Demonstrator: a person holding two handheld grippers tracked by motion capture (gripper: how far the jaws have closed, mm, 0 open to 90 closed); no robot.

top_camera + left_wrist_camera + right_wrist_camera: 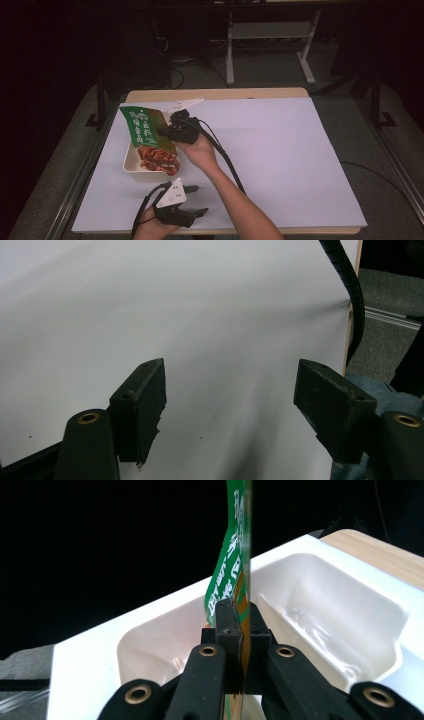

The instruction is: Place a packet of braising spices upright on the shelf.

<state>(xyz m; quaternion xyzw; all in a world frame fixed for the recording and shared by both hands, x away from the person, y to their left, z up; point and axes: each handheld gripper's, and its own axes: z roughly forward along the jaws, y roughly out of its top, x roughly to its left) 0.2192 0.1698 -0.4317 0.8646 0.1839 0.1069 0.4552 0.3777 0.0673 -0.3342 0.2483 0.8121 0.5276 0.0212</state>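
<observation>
Two grippers are at work over one white sheet (280,150) that covers the table. One green snack packet (142,127) is held over one cream tray (131,161), which sits near the sheet's left edge; the packet's lower part hides much of the tray's basin in the high view, and the reddish pieces (159,159) at its lower end are too blurred to count, possibly food spilling from the packet. The right gripper (179,131) is clenched on the packet's edge; in the right gripper view the packet (239,570) stands edge-on between the closed jaws, cut off at the top, with the tray (320,610) behind. The left gripper (192,200) rests near the sheet's front edge, released, its jaws spread wide over bare sheet (200,315) with nothing between them. Its hand (150,225) is cut off at the bottom
</observation>
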